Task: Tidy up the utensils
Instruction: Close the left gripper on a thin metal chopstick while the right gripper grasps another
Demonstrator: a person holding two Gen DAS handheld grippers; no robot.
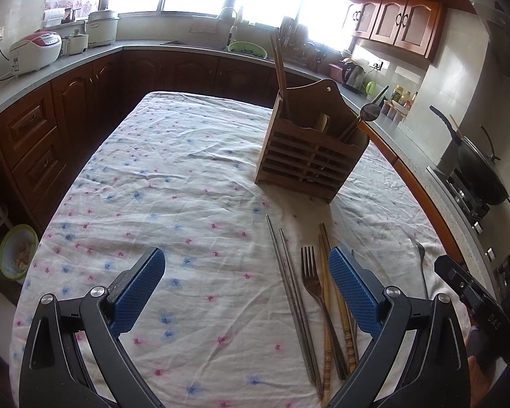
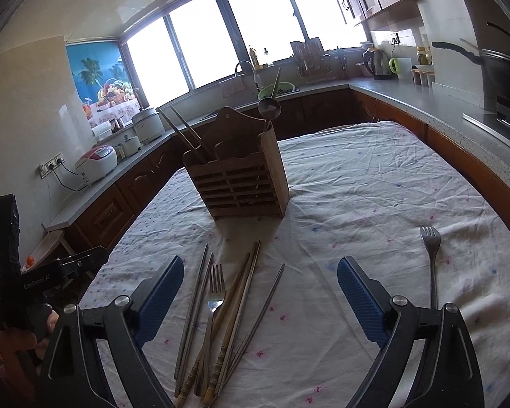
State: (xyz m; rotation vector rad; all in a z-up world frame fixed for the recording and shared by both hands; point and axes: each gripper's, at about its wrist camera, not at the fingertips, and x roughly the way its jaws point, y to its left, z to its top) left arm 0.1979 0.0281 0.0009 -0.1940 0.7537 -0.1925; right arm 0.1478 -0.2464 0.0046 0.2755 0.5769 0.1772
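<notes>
Wooden holder [image 2: 239, 173] stands far-centre on the floral cloth [image 2: 374, 204]. Both our grippers, left gripper [image 1: 246, 289] and right gripper [image 2: 260, 301], hover spread and empty. Chopsticks [image 2: 234, 309] and fork [image 2: 212, 302] lie jumbled near us; second fork [image 2: 431, 258] sits right. We should pinch one handle, avoiding neighbours.

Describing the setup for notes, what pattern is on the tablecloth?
The tablecloth is white with small pink and blue flowers, clearest in the left wrist view.

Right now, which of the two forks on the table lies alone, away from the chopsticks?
The silver fork at the right of the cloth lies alone. The other fork lies among the chopsticks, nearer the left claw.
</notes>
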